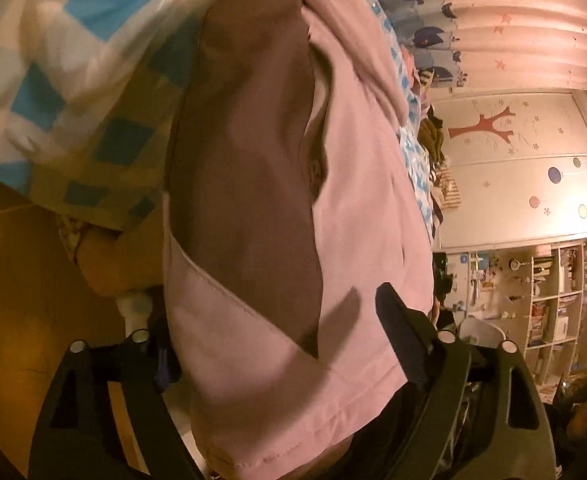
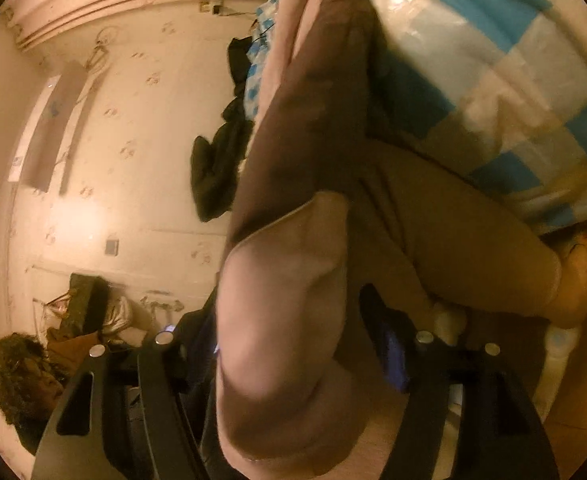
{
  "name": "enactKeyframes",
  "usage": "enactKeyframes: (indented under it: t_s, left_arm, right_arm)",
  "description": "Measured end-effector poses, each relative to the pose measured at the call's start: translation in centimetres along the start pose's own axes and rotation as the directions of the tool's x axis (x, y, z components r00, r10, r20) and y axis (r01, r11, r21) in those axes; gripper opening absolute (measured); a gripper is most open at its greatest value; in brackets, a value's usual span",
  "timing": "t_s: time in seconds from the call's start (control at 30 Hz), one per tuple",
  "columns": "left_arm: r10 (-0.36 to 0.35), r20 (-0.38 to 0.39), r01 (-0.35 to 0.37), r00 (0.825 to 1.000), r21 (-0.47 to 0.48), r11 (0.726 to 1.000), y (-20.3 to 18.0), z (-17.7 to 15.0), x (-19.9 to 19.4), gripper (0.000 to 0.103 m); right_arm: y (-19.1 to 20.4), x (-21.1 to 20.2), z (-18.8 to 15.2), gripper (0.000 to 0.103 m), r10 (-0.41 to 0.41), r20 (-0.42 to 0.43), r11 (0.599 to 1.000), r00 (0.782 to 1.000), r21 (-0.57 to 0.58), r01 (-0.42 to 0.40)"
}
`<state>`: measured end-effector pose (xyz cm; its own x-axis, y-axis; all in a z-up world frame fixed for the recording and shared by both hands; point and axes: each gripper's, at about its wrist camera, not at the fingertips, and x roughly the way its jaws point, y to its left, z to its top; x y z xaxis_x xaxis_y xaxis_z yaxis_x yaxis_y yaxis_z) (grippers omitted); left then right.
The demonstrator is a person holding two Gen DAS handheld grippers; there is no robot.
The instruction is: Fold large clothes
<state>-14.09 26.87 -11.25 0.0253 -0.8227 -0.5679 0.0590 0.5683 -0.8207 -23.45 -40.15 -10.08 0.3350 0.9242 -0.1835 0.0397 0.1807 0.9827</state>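
- A large pink garment (image 1: 345, 208) with a brown lining lies draped over a bed covered by a blue-and-white checked quilt (image 1: 53, 92), its stitched hem hanging toward the near edge.
- In the left wrist view, the left gripper (image 1: 269, 320) stands with its fingers wide; the hem falls between them, but one finger (image 1: 397, 320) clears the cloth and no pad presses on it.
- In the right wrist view, the right gripper (image 2: 289, 320) is also spread, a thick rounded fold of the garment bulging between its fingers without being pinched.
- Both views are blurred by motion, so fine contact at the tips cannot be told for certain.
- The cloth looks soft, limp and fairly bulky: likely light enough for one corner to lift easily, but prone to sagging and sliding out of a shallow pinch.
- The doubled, stitched hem and the seam lines appear the firmest places to take hold; the smooth outer fabric may slip if only a single layer is caught.
- A decorated wardrobe (image 1: 525, 168) and cluttered shelves (image 1: 549, 292) sit at the far right of the left view; dark clothes (image 2: 221, 152) hang off the bed in the right view.
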Motion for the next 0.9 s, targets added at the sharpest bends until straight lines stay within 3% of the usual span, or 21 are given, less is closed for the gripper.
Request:
enactKeyframes:
  t_s: [0.17,0.23,0.27,0.3,0.33,0.43,0.47,0.53,0.63,0.77,0.9]
  left_arm:
    - [-0.037,0.010,0.037,0.999,-0.045,0.998,2.1,-0.8,1.4,0.085]
    - [-0.054,0.016,0.054,0.998,-0.060,0.997,2.6,-1.2,2.2,0.084]
    - [-0.048,0.030,0.049,0.998,-0.054,0.997,2.6,-1.5,2.3,0.081]
    - [-0.056,0.033,0.058,0.998,-0.050,0.997,2.7,-1.5,2.3,0.071]
    - [-0.066,0.027,0.067,0.997,-0.044,0.997,2.3,-1.7,2.4,0.048]
    - [0.004,0.071,-0.003,0.997,-0.020,1.000,0.7,-2.1,2.0,0.018]
    - [0.025,0.091,-0.024,0.996,-0.015,1.000,-0.1,-2.1,1.6,0.015]
    - [0.047,0.171,-0.053,0.984,0.030,0.998,-3.1,-2.3,-0.2,0.013]
    - [-0.005,0.278,-0.022,0.961,0.092,0.996,-6.9,-2.2,-3.8,0.013]
    - [-0.058,0.352,0.002,0.934,0.158,0.987,-11.2,-2.5,-7.0,0.012]
    - [-0.117,0.379,0.043,0.918,0.199,0.979,-12.9,-3.8,-8.9,0.012]
  right_arm:
    - [0.7,1.0,-0.7,0.065,0.005,-0.035,0.999,0.999,-0.040,-0.007]
    - [1.1,1.1,-0.6,0.050,-0.005,-0.024,0.997,1.000,-0.071,0.003]
    - [1.4,1.1,-0.8,0.038,-0.011,-0.019,0.996,1.000,-0.086,0.009]
    - [1.8,1.1,-0.9,0.030,-0.012,-0.011,0.995,1.000,-0.101,0.011]
    - [2.4,1.1,-1.2,0.028,-0.018,0.003,0.992,1.000,-0.128,0.018]
    - [4.2,0.7,-1.4,0.024,-0.018,0.046,0.984,0.999,-0.174,0.025]
    - [4.1,-0.3,-1.1,0.023,-0.008,0.058,0.982,0.998,-0.186,0.019]
    - [5.6,-0.5,-1.0,0.022,0.018,0.088,0.975,0.996,-0.220,0.002]
    - [8.1,-0.3,-0.6,0.022,0.071,0.128,0.961,0.989,-0.273,-0.033]
    - [11.0,-1.2,-0.4,0.022,0.182,0.169,0.935,0.969,-0.334,-0.117]
    - [12.9,-3.4,-2.0,0.022,0.289,0.196,0.901,0.937,-0.385,-0.198]
